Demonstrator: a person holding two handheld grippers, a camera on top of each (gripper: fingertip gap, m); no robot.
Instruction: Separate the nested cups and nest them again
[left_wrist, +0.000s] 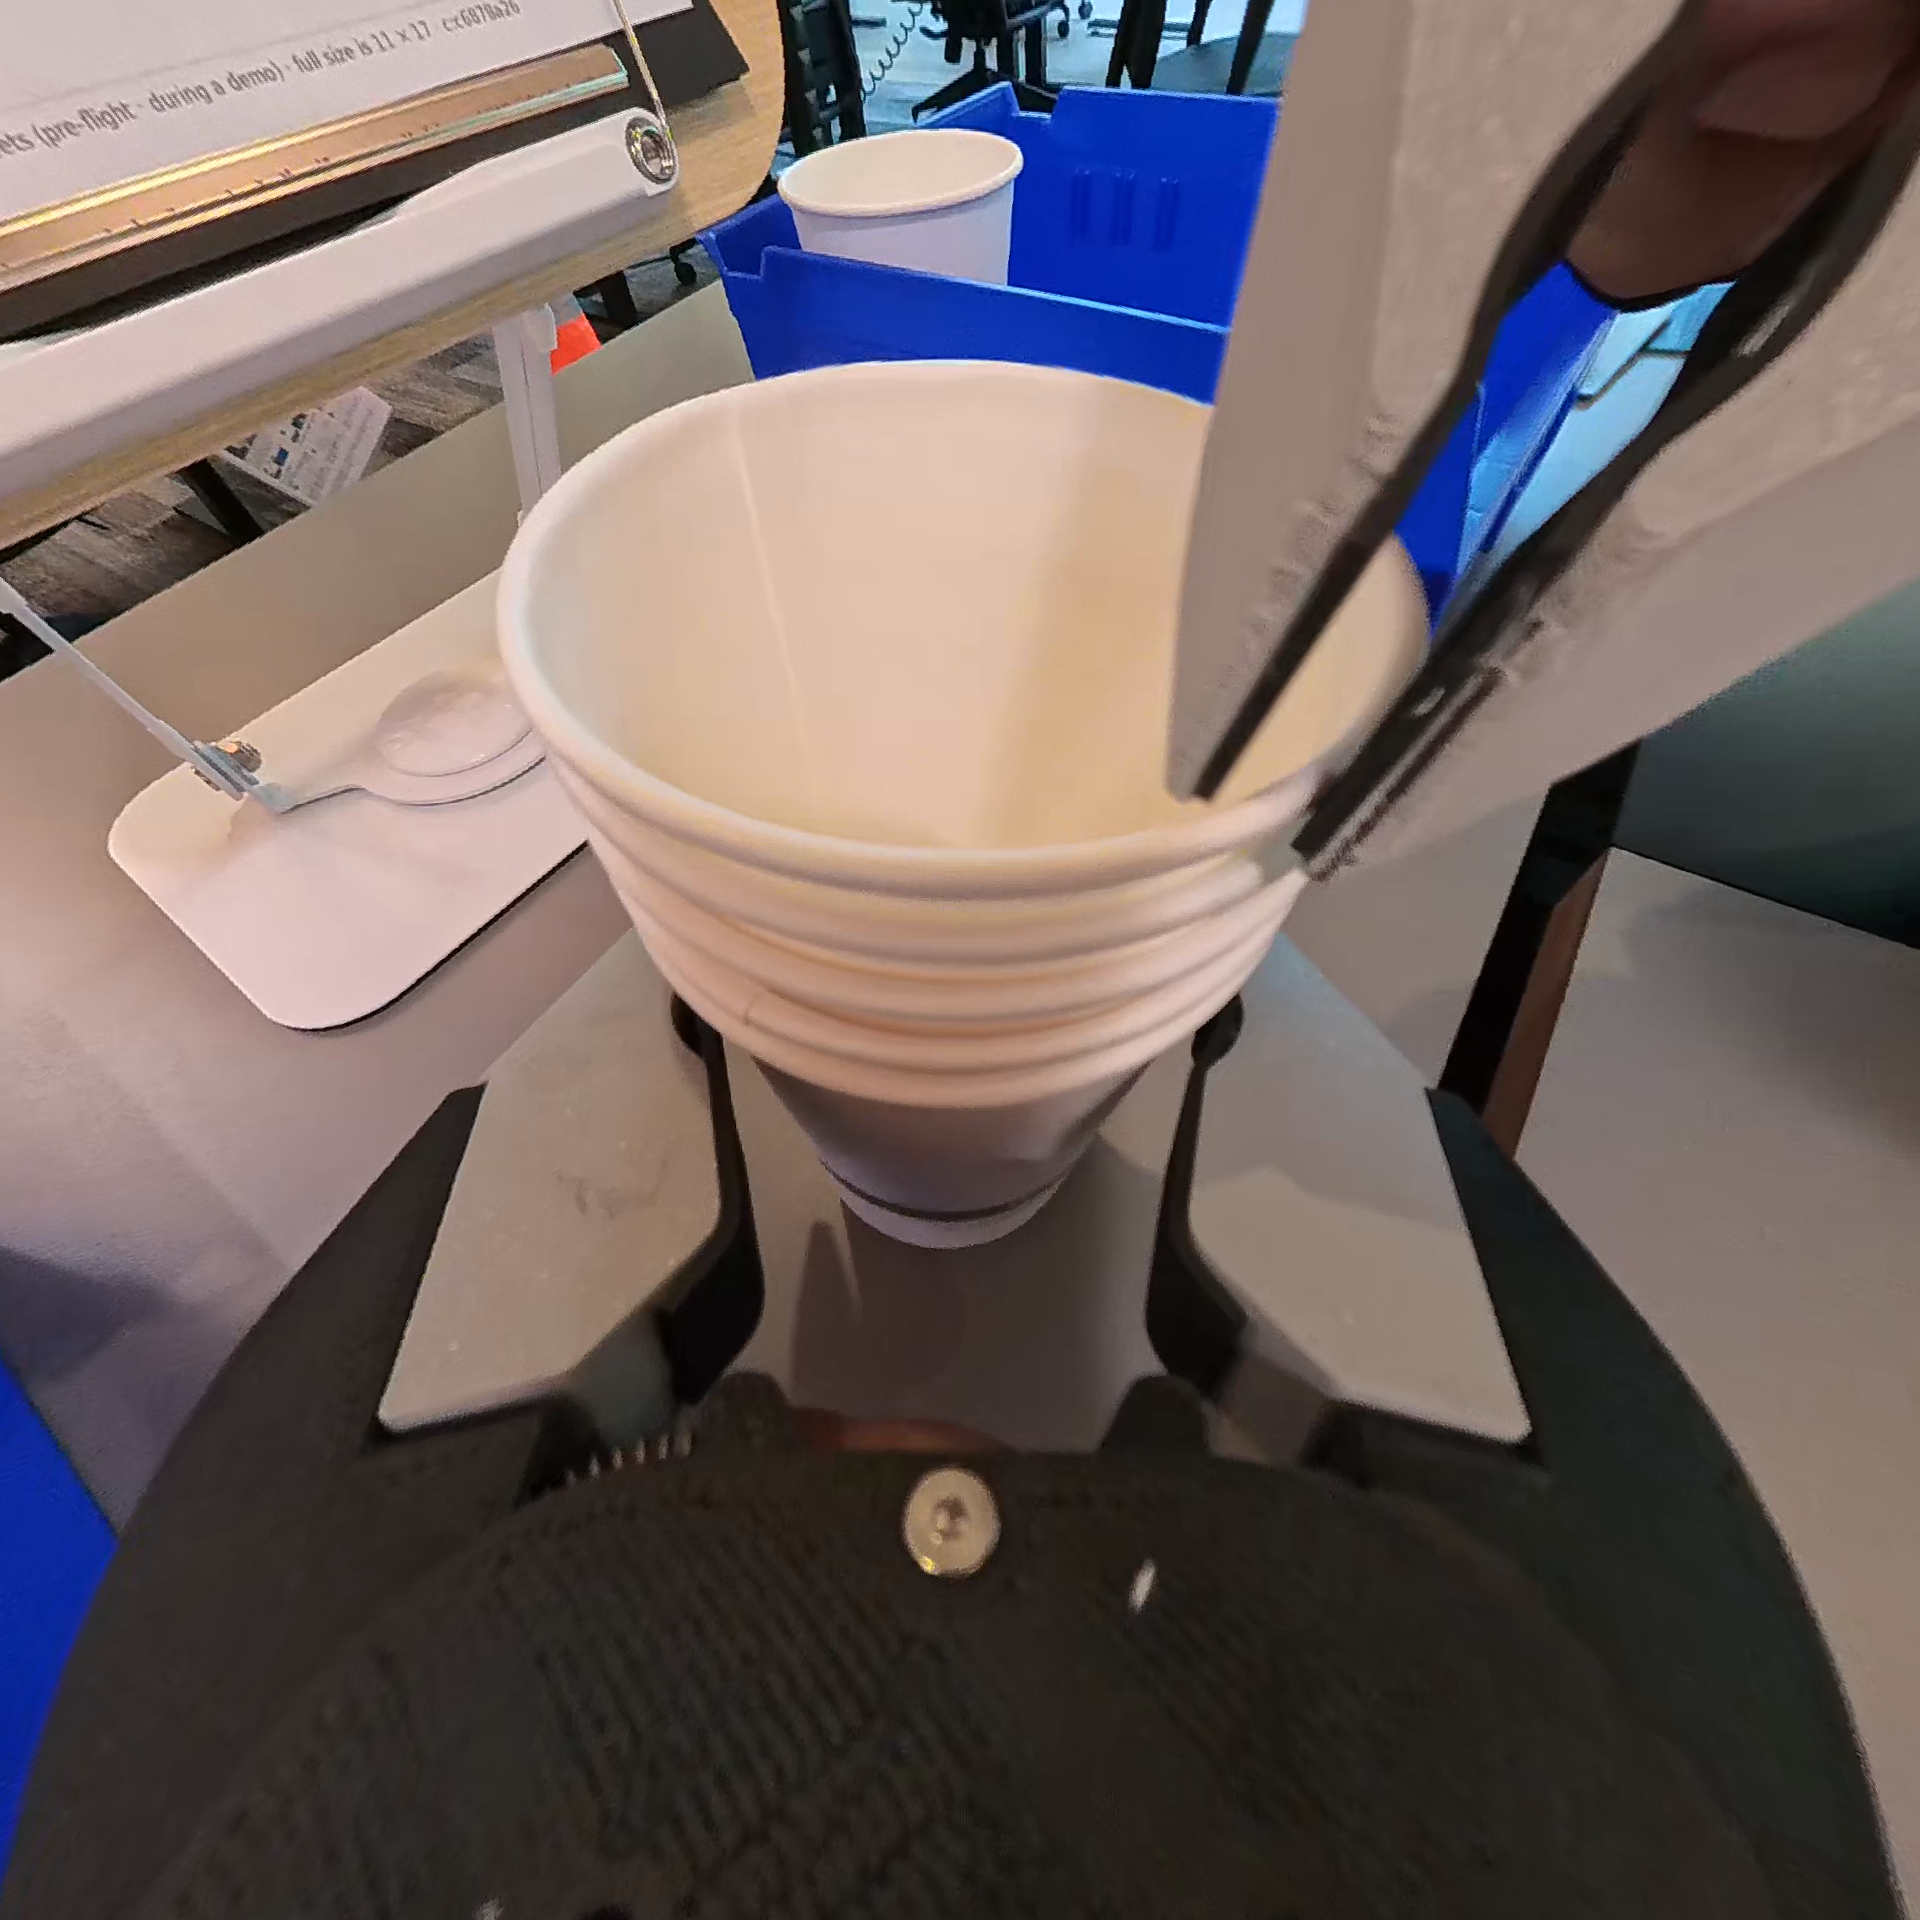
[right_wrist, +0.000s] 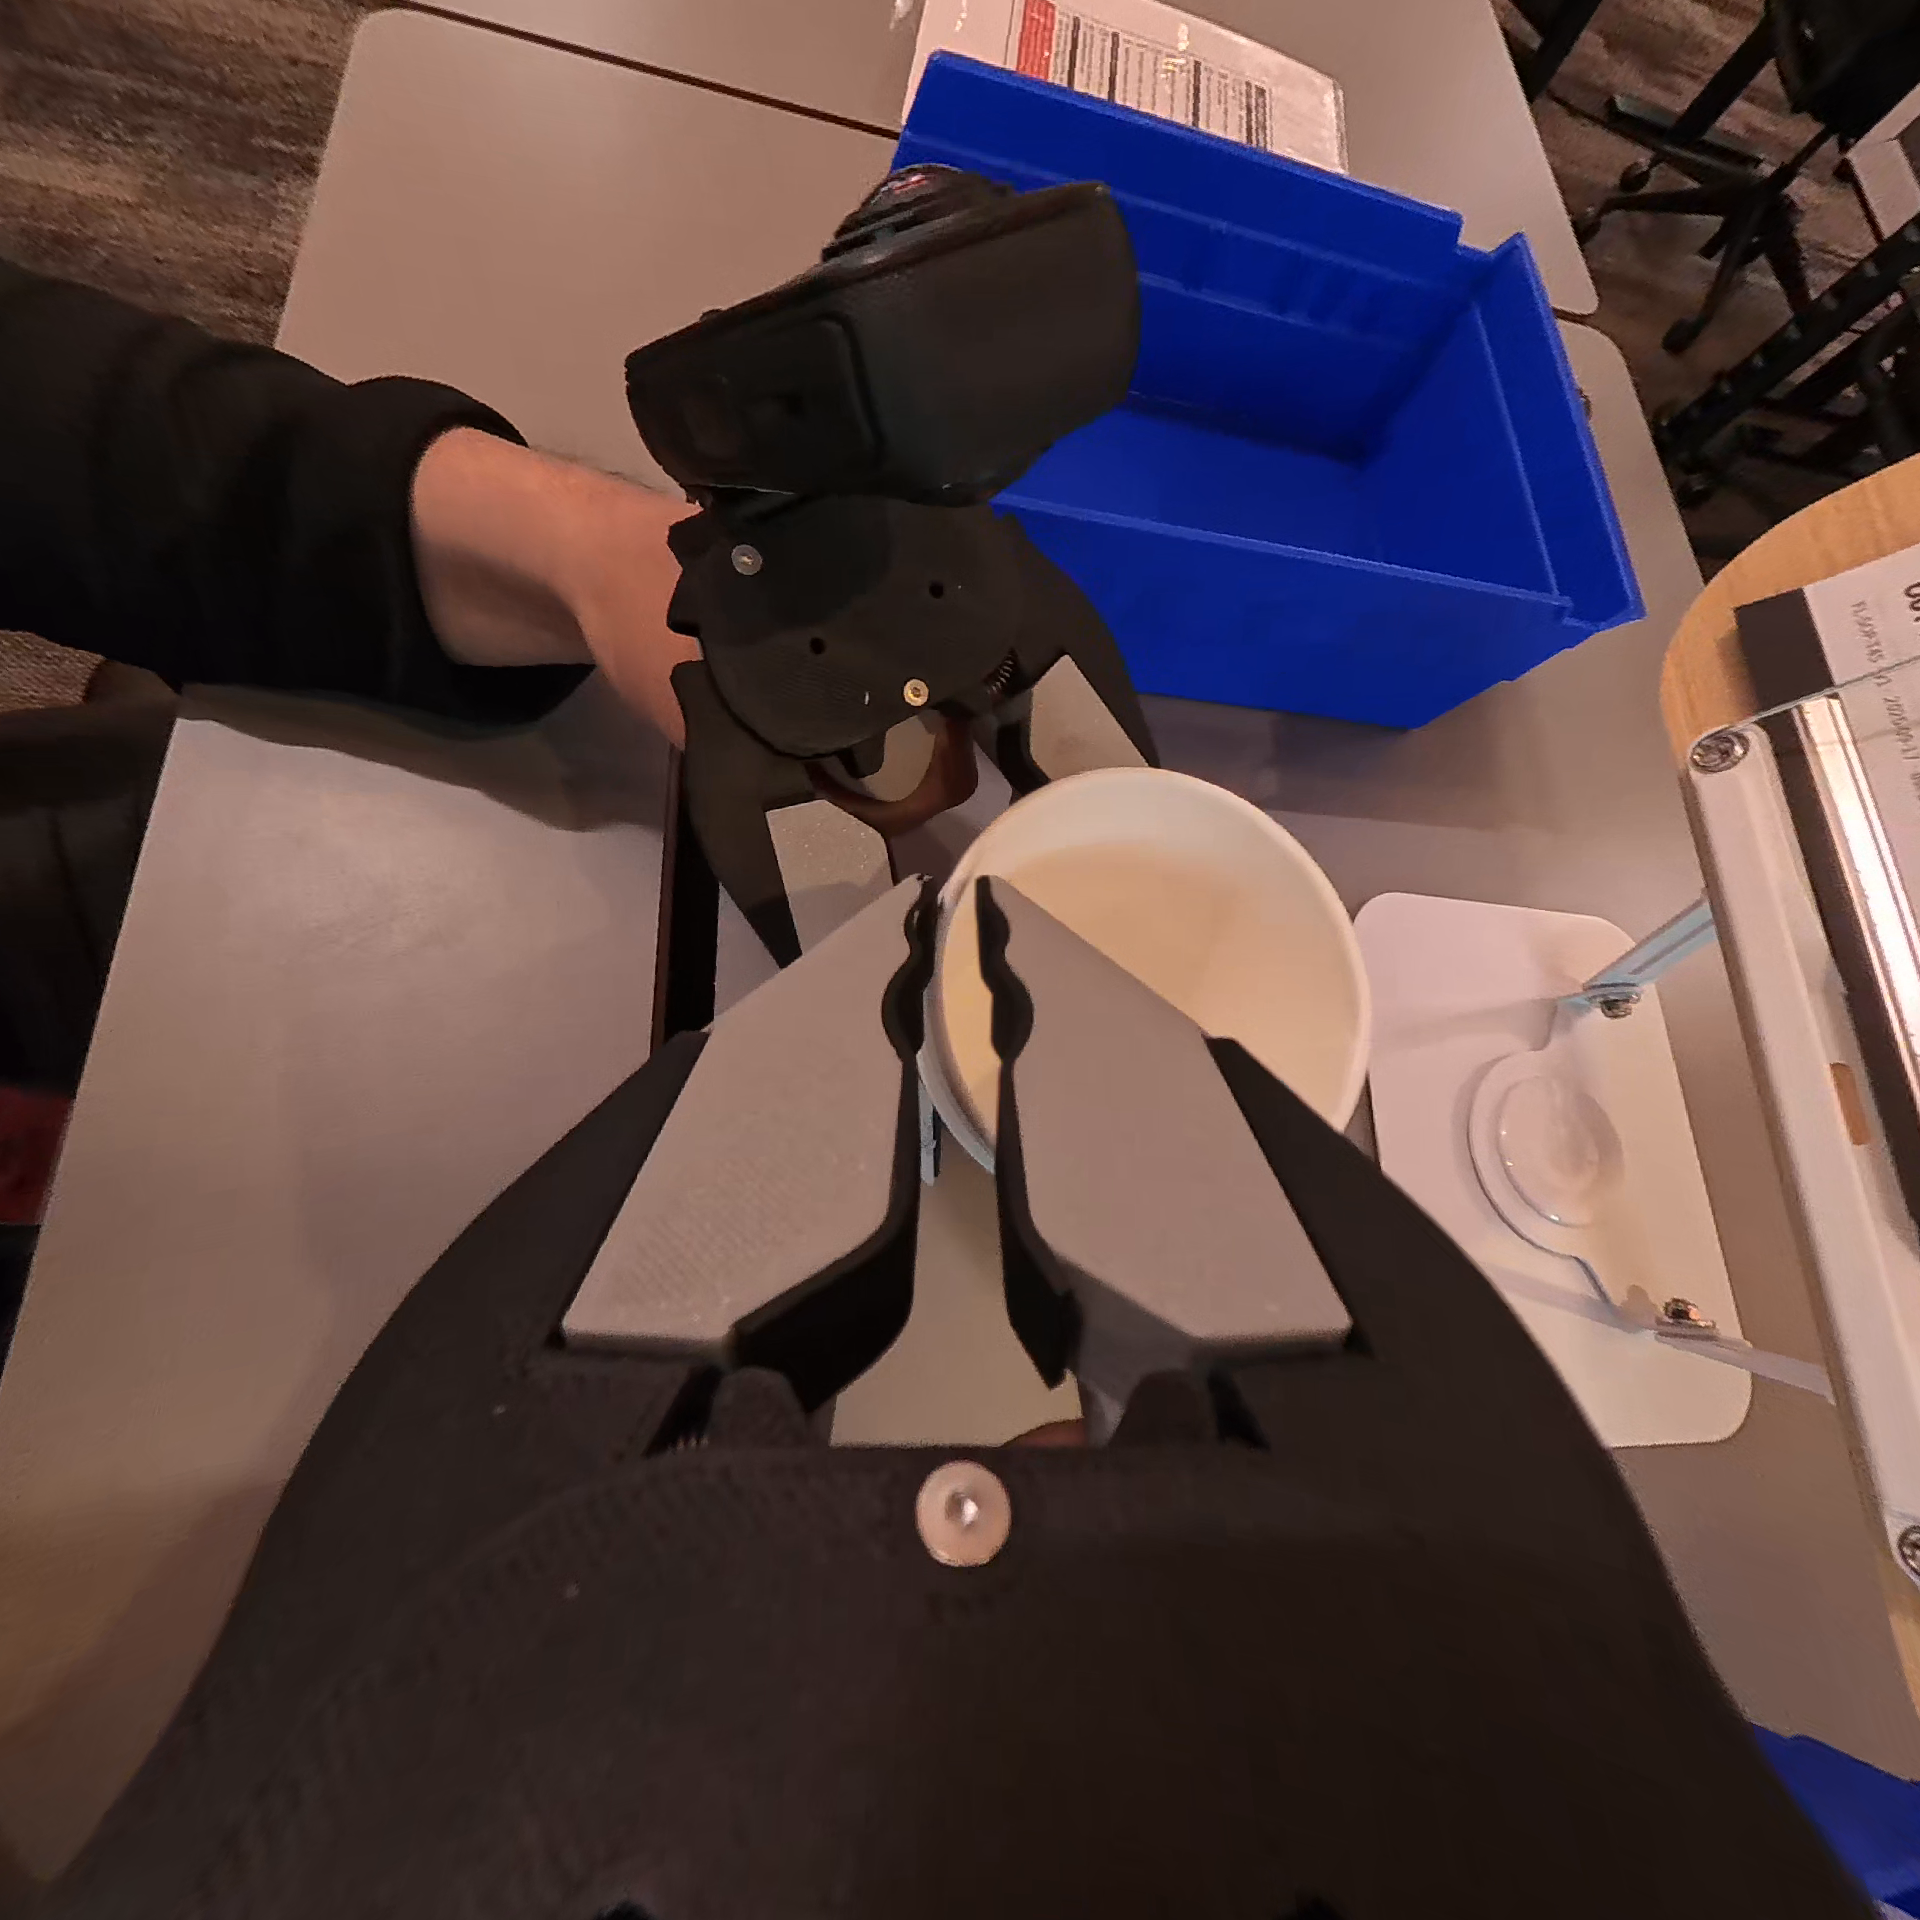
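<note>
Between your left gripper's (left_wrist: 951, 1101) two black fingers sits the stack of nested cups (left_wrist: 935, 831), white paper cups with about six rolled rims showing one below another. The fingers close on the lower, shaded part of the stack, just under the lowest rim, and hold it upright above the grey table (left_wrist: 260, 1091). From this wrist you look straight into the topmost cup (left_wrist: 883, 582), and your right gripper (left_wrist: 1247, 821) comes in from the upper right: one grey finger reaches down inside the cup against its wall, the other lies outside at the rim, so the jaws pinch the top cup's edge.

Your right wrist view confirms that pinch from above. There the right gripper (right_wrist: 951, 914) has its fingers nearly together, the rim of the topmost cup (right_wrist: 1195, 935) passing between them. It hides the lower rims, though, so only the left view tells you how many cups are nested.

Only the right view shows your left hand (right_wrist: 551, 582), in a dark sleeve, holding the left gripper (right_wrist: 883, 810) with its camera on top. Only the left view shows a single white cup (left_wrist: 904, 203) standing at the blue bin (left_wrist: 987, 322); whether it is inside or behind, you cannot tell. In the right view the blue bin (right_wrist: 1299, 582) lies beyond the stack, and a white stand base (right_wrist: 1538, 1195) rests on the table just beside the cups.
</note>
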